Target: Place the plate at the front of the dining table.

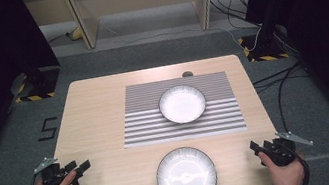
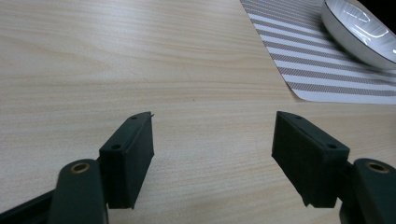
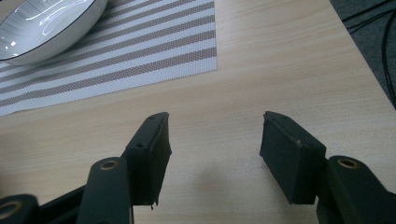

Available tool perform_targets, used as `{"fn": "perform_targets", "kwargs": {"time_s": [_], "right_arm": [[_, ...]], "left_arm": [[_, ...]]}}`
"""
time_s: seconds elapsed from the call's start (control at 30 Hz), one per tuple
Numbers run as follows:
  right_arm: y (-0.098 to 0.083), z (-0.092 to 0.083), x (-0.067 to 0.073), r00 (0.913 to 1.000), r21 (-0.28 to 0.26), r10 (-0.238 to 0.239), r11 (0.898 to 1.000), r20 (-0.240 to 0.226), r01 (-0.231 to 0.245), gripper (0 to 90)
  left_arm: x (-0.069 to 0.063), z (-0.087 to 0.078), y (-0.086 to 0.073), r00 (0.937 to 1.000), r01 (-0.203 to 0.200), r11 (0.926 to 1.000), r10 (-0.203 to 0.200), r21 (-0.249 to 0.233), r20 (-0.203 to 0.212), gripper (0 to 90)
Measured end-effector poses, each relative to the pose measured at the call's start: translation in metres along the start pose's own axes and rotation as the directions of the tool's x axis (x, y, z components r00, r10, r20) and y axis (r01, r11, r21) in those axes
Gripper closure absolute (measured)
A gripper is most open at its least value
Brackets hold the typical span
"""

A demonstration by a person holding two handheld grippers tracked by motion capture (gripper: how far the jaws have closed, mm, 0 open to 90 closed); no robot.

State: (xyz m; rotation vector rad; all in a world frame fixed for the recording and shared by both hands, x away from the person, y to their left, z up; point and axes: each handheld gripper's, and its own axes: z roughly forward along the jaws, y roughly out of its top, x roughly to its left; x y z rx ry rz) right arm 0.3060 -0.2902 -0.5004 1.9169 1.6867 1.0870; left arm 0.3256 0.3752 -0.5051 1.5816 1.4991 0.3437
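In the high view, the left gripper [image 1: 79, 166] and right gripper [image 1: 257, 147] sit at the table's [image 1: 95, 114] near corners, jaws apart, with a ribbed white plate [image 1: 187, 177] between them and a white bowl [image 1: 182, 103] on a striped placemat [image 1: 217, 114] beyond. The left gripper view has its jaws wide open and holding nothing, the bowl ahead to their right. The right gripper view has open jaws too, the bowl ahead to their left.

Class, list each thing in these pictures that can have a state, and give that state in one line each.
White ribbed bowl on the striped placemat: upright, empty.
White ribbed plate near the table's front edge: flat, empty.
Grey-and-white striped placemat: spread flat.
Left gripper: open, empty.
Right gripper: open, empty.
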Motion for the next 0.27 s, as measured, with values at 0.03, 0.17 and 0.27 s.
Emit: {"fn": "perform_targets", "kwargs": {"time_s": [0.03, 0.17, 0.27], "right_arm": [[0.0, 0.0, 0.0, 1.0, -0.001, -0.001, 1.0, -0.002, 0.001, 42.6], [-0.002, 0.0, 0.001, 1.0, -0.001, 0.003, 1.0, -0.005, -0.003, 42.6], [0.001, 0.002, 0.006, 0.9998, -0.002, -0.007, 1.0, -0.017, 0.006, 42.7]], "left_arm": [[-0.001, 0.0, 0.0, 1.0, -0.001, 1.0, 0.001, 0.0, 0.001, 28.7], [-0.009, 0.001, 0.001, 0.9997, -0.014, 0.9999, 0.014, 0.0, 0.022, 29.0], [-0.025, 0.01, 0.01, 0.9963, -0.034, 0.9994, 0.034, -0.001, 0.079, 29.0]]}}
